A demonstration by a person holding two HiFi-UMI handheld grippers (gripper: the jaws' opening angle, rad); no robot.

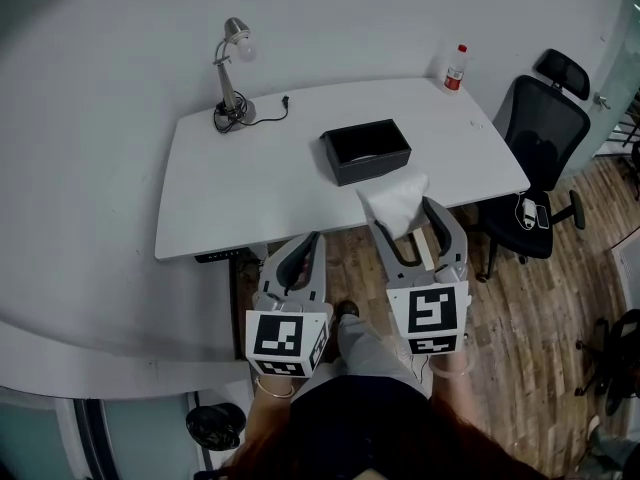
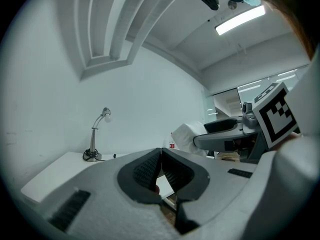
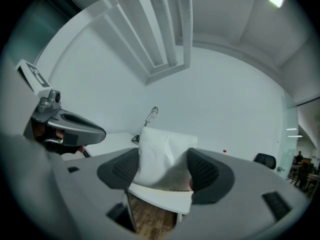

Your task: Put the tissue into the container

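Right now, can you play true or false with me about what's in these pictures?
1. The right hand-held gripper is holding the tissue. True.
2. The tissue is inside the black container. False: it is pinched in the gripper, near the table's front edge.
3. The left hand-held gripper is shut with nothing in it. True.
4. The desk lamp stands on the floor. False: it stands on the table's far left corner.
5. The bottle is right beside the lamp. False: it stands at the far right corner, across the table from it.
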